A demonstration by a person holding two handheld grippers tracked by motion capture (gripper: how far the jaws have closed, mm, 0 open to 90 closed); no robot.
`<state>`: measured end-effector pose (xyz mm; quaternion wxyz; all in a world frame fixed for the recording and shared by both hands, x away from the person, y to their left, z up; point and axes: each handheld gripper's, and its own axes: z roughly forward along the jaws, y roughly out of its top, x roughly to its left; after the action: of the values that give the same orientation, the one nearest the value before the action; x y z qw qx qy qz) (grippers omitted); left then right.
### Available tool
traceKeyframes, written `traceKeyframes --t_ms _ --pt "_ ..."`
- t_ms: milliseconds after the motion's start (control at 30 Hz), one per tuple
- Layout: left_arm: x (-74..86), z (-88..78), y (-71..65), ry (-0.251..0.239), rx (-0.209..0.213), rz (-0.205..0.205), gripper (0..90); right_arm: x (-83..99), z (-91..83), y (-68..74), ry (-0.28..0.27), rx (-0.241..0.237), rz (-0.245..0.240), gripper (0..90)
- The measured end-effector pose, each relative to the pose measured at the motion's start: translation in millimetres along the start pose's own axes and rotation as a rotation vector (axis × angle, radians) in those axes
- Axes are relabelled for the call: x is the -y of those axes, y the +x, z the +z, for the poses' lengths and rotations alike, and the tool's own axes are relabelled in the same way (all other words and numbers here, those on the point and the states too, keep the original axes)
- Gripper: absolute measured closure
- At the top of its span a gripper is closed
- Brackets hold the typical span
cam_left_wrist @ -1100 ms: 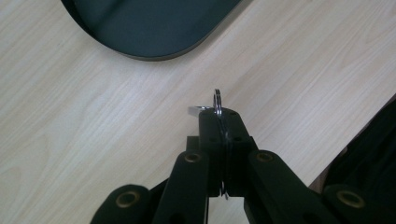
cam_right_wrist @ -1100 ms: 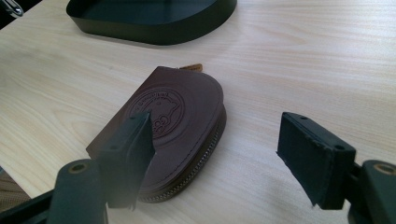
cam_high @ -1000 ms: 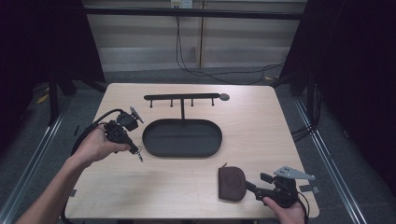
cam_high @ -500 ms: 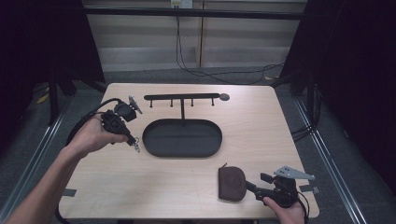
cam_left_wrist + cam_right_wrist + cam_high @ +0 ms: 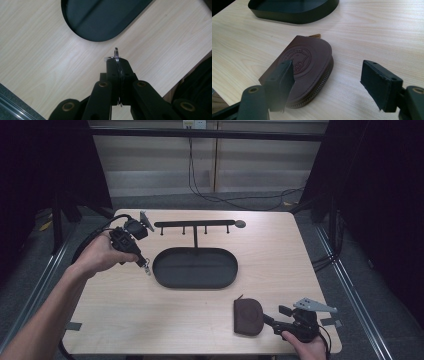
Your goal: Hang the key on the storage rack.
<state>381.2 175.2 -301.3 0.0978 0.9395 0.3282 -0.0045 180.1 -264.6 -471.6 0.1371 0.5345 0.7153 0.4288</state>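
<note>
The key ring (image 5: 116, 55) is pinched edge-on in your left gripper (image 5: 145, 266), held over the table (image 5: 280, 255) just beside the left end of the oval black tray (image 5: 195, 268), near the hook rack (image 5: 195, 225). It hangs on no hook yet, so lifting looks done and hanging remains. Its flat plane runs along the jaws, pointing down toward the tray, while your right gripper (image 5: 327, 82) rests spread wide beside the brown pouch (image 5: 304, 67).

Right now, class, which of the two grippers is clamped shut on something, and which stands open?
The left gripper is shut on a metal key ring above the table. The right gripper stands open beside the brown pouch.
</note>
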Motion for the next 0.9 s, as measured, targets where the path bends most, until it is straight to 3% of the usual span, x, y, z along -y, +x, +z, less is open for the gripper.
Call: traceKeyframes --t_ms 367,900 --pt "-20.6 -6.2 0.9 0.008 -0.003 -0.005 89.2 0.0 0.5 0.3 0.004 -0.006 -0.003 26.3" --pt "-51.2 -0.9 19.4 0.031 -0.005 -0.042 89.1 -0.1 1.4 0.6 0.005 -0.023 -0.016 26.0"
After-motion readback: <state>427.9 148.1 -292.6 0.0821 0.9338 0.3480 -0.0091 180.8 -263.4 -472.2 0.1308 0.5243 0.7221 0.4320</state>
